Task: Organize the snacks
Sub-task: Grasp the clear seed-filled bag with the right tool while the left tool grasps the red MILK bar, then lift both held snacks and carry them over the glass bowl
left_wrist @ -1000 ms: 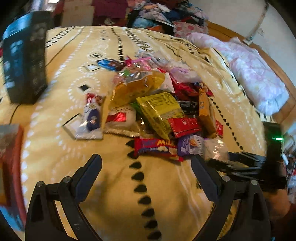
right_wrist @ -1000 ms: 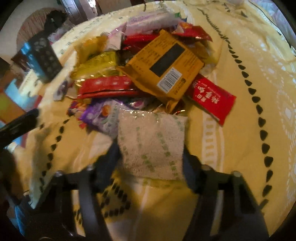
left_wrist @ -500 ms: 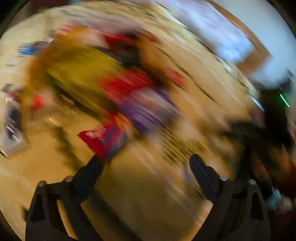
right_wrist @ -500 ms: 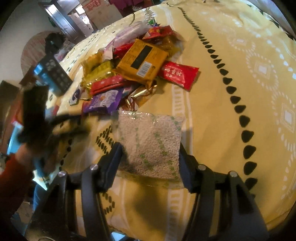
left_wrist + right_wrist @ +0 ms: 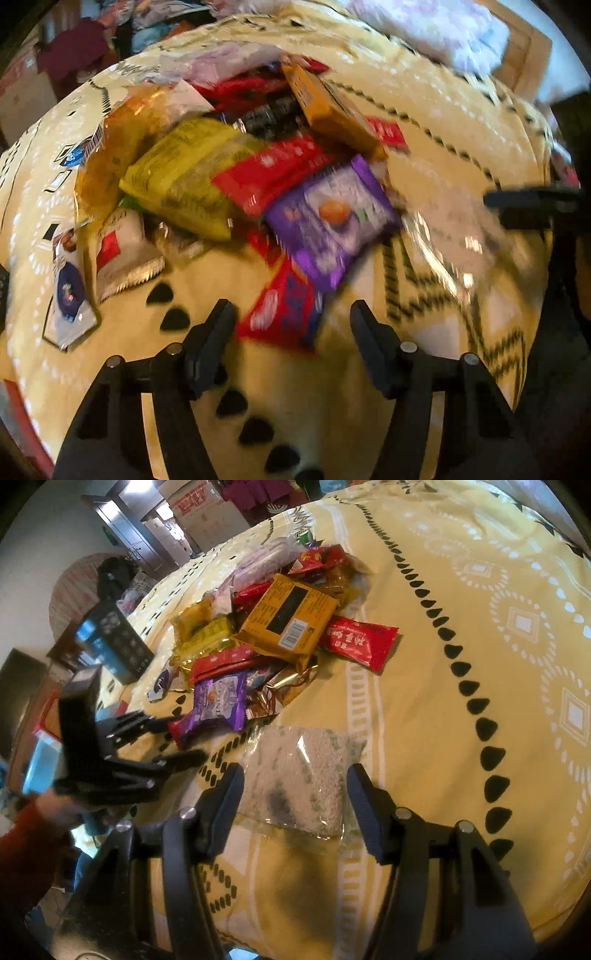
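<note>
A heap of wrapped snacks lies on a yellow patterned bedspread. At its near edge a red-and-blue bar lies between the fingers of my left gripper. The jaws are closing, and small gaps still show on both sides of the bar. A purple packet sits just beyond it. In the right wrist view the left gripper straddles the bar's red end. My right gripper is shut on a clear packet of pale grainy snack, which rests on the bedspread apart from the heap.
The heap holds an orange box, a yellow packet, red sachets and the purple packet. A dark box stands at the bed's left. A white-and-blue sachet lies apart. Folded pink bedding lies behind.
My left gripper swung in to the heap's near edge, rolled, and narrowed around the red-and-blue bar. My right gripper drew the clear packet back from the heap, then held still.
</note>
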